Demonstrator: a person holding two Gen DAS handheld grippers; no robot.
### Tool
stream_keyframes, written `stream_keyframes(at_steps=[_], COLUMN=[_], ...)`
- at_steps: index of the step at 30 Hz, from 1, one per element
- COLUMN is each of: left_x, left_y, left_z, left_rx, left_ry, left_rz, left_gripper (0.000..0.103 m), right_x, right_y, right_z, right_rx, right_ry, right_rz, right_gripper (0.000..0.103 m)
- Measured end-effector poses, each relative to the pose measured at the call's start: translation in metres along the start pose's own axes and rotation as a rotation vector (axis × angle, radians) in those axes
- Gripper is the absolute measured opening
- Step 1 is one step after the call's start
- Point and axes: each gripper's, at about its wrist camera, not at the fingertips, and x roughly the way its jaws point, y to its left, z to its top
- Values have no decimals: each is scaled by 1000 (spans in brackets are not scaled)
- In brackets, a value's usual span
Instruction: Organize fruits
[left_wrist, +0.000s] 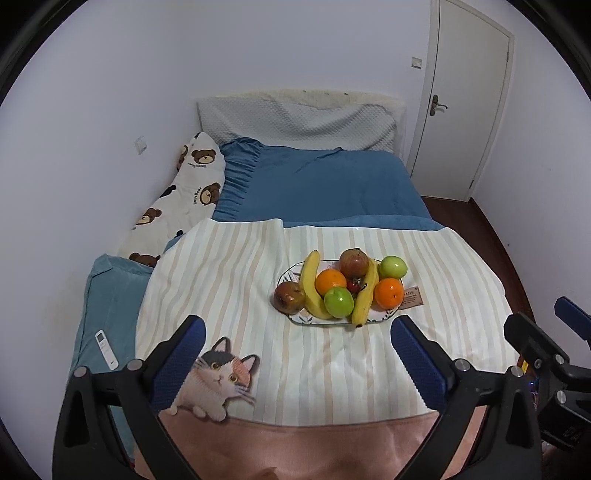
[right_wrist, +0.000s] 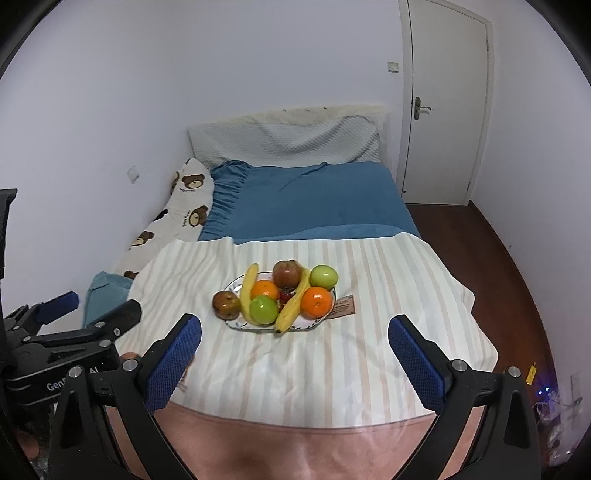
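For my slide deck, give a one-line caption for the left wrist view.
Open left hand-held gripper faces a fruit plate on a striped bedspread.

An oval glass plate (left_wrist: 295, 318) heaped with fruit sits on the striped cloth (left_wrist: 236, 288) covering the bed (left_wrist: 325, 184). A brownish-red apple (left_wrist: 289, 296) lies at its left edge. A white remote control (left_wrist: 106, 349) lies far left.

We see both views evenly lit by soft, cool indoor light, with faint shadows under the plate (left_wrist: 384, 314) of fruit. Fisheye bending curves the door (right_wrist: 443, 103) and walls, black vignette fills the corners, and focus stays fairly sharp throughout.
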Motion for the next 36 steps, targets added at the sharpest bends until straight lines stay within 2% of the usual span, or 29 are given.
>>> stream_keyframes(at_steps=[9,17,26,36], left_x=[65,100,121,135], left_y=[-5,-9,-9,-11], left_z=[5,7,8,6], left_rx=[-5,4,3,8], left_ry=[53,76,97,132], left_rz=[44,62,71,55], left_gripper=[103,103,103,103], right_x=[74,126,156,169], right_y=[-15,-22,-22,-24], right_z=[4,4,1,-2], right_rx=[0,4,3,9], right_ry=[19,53,83,103], right_rz=[-52,-77,-80,-88], right_gripper=[103,103,103,103])
